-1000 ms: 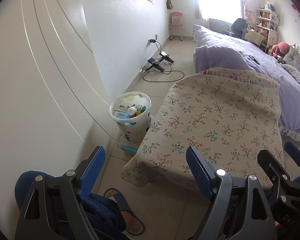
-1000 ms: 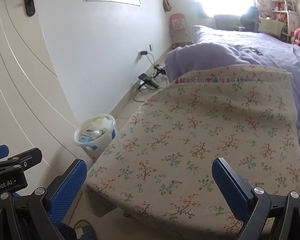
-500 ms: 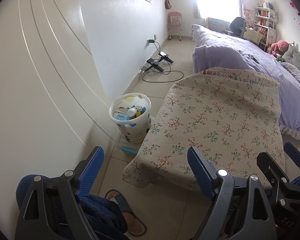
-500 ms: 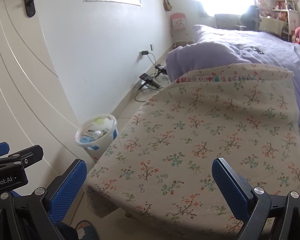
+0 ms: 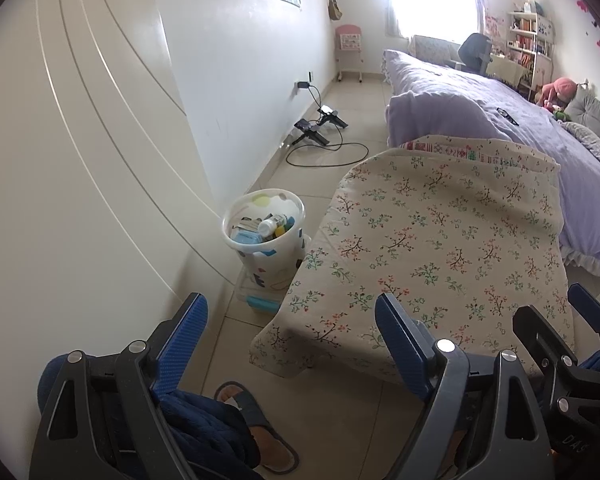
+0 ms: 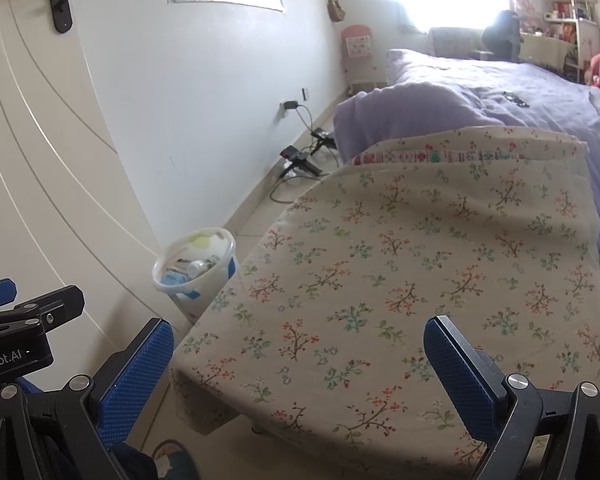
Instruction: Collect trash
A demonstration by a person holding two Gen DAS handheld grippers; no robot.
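Note:
A white patterned trash bin (image 5: 265,232) stands on the floor by the wall, holding several pieces of trash, among them a white bottle (image 5: 271,224). It also shows in the right wrist view (image 6: 196,272). My left gripper (image 5: 292,332) is open and empty, held above the floor short of the bin. My right gripper (image 6: 300,356) is open and empty, over the near end of a floral cloth-covered table (image 6: 420,280). The right gripper also shows at the edge of the left wrist view (image 5: 580,332).
A clear box with a blue clip (image 5: 260,298) sits under the bin. A purple bed (image 5: 500,112) lies beyond the table. Cables and chargers (image 5: 320,136) lie on the floor by the wall. A slippered foot (image 5: 256,420) is below my left gripper. A door (image 6: 40,160) is at left.
Both views shifted slightly; the bin and table sit a little differently in frame. Both grippers stay open and empty.

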